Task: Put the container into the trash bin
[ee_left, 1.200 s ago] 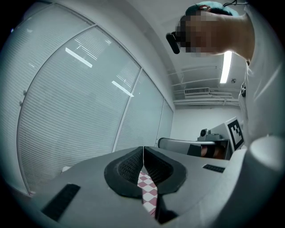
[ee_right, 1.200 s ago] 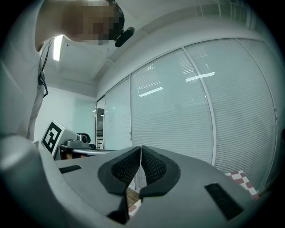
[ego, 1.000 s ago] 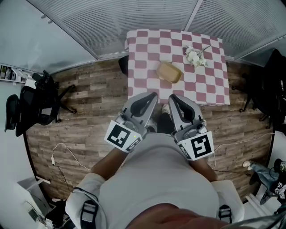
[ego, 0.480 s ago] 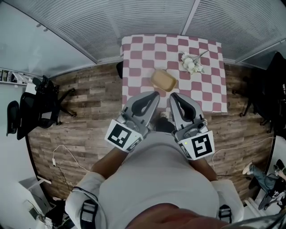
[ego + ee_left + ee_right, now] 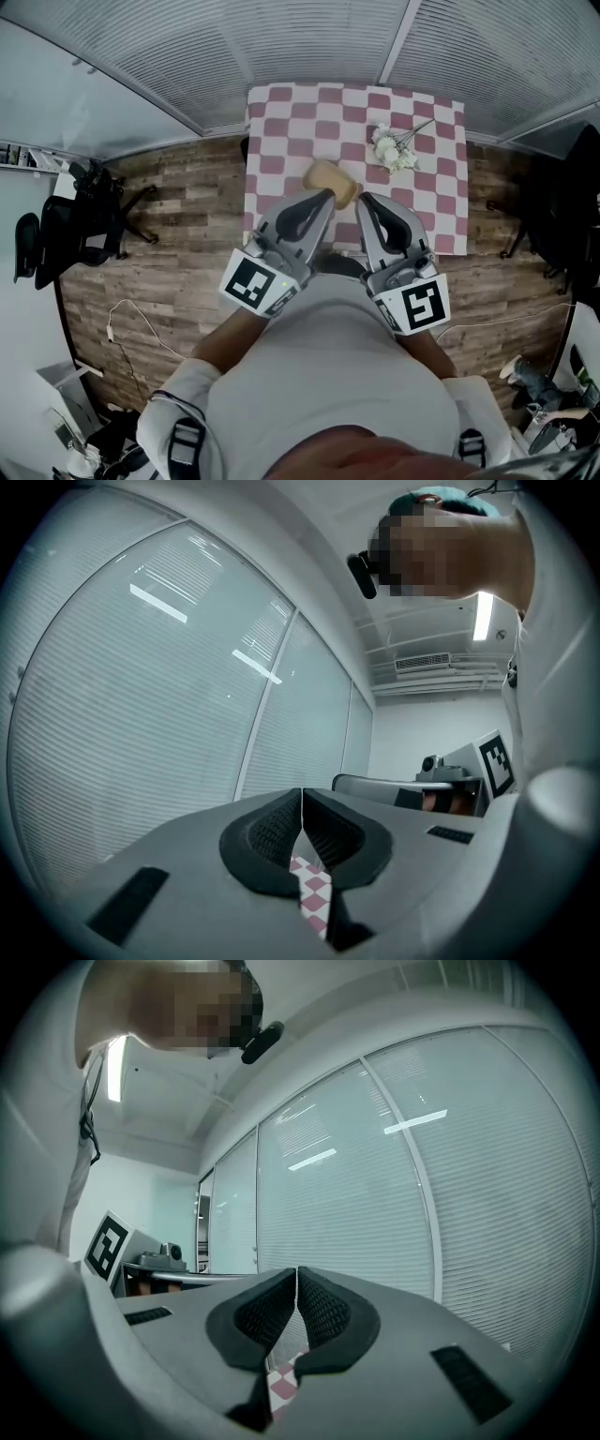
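A tan, lidded container (image 5: 330,178) lies on the table (image 5: 281,131) with the pink-and-white checked cloth, near its front edge. Both grippers are held level in front of the person's body, side by side, pointing at the table. The left gripper (image 5: 324,195) has its tips just at the container's near edge in the head view; whether they touch I cannot tell. Its jaws are shut and empty (image 5: 302,793), with checked cloth showing below them. The right gripper (image 5: 362,200) is also shut on nothing (image 5: 297,1270). No trash bin shows clearly.
White flowers (image 5: 391,150) lie on the table's right half. A small dark object (image 5: 247,146) stands on the floor at the table's left edge. A black office chair (image 5: 89,211) stands at the left, dark furniture (image 5: 562,187) at the right, and cables (image 5: 127,323) lie on the wood floor.
The table and container have drawn nearer to the grippers in the head view; the container now sits right at the left gripper's tips. Both grippers stay shut.
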Demonstrator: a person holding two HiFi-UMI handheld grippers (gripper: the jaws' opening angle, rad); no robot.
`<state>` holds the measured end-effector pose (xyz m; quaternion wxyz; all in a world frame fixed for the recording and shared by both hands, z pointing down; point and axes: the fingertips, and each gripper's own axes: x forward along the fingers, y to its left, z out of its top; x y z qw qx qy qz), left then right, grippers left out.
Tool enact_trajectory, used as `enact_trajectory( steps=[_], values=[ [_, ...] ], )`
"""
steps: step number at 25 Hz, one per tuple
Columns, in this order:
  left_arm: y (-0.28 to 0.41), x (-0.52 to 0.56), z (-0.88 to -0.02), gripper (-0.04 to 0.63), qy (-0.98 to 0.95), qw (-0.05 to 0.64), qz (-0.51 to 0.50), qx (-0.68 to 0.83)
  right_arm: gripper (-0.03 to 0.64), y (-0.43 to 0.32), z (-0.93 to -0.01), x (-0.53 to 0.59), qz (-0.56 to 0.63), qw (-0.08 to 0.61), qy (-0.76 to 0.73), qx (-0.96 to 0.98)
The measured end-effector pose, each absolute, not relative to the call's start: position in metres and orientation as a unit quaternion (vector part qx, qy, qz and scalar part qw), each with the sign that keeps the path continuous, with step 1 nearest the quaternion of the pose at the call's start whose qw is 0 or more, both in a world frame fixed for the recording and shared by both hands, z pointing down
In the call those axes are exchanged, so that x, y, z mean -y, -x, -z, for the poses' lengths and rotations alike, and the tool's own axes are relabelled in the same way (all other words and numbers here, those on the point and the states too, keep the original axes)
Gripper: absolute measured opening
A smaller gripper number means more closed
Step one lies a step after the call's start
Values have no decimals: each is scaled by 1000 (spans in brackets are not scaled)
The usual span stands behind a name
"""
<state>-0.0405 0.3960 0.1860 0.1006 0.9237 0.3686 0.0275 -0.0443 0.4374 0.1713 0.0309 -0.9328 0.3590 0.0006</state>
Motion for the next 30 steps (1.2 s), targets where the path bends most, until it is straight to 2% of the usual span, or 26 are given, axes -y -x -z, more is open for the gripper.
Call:
enact_trajectory(
  steps=[11, 30],
  values=[
    [14, -421, -191, 34, -933, 101, -28, -343, 32, 18, -177, -464, 3, 36, 924, -380],
    [-15, -397, -199, 34, -926, 88, -39, -364, 32, -9, -187, -445, 18, 25, 938, -346]
  ],
)
